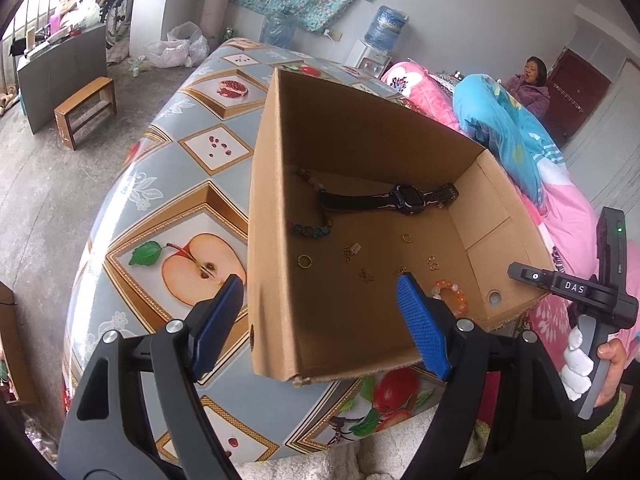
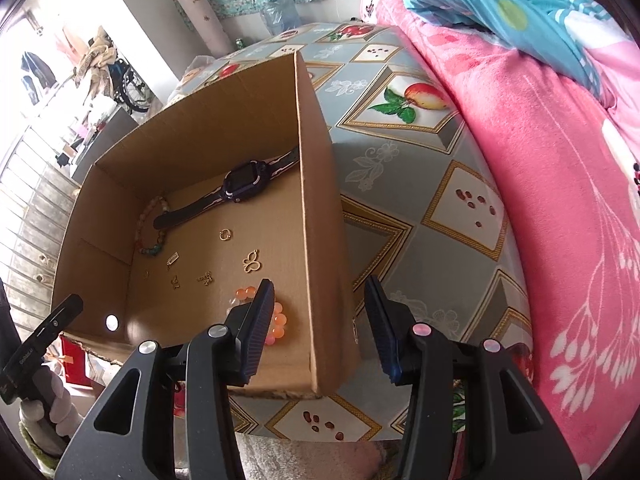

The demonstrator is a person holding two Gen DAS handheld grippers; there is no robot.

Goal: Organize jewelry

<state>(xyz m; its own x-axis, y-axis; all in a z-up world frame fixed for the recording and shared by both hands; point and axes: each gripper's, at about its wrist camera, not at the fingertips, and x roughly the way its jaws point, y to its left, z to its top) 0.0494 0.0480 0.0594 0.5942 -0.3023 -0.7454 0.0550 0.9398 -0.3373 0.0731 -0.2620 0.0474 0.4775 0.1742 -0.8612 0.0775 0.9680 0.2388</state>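
Left gripper (image 1: 320,304) gapes around box (image 1: 276,184) wall; right gripper (image 2: 320,312) likewise half-open, ungripped; butterfly charm (image 2: 252,266) visible only there.

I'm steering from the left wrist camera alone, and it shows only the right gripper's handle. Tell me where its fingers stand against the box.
Observer: The right gripper straddles the cardboard box's right wall, with one finger inside, one outside and the jaws apart.
Operator: Report what lies under the inside finger.
Observer: The orange bead bracelet; the finger covers part of it.
Operator: Check the table to the right of the box.
Observer: No jewelry shows on the tablecloth between the box and the pink blanket.
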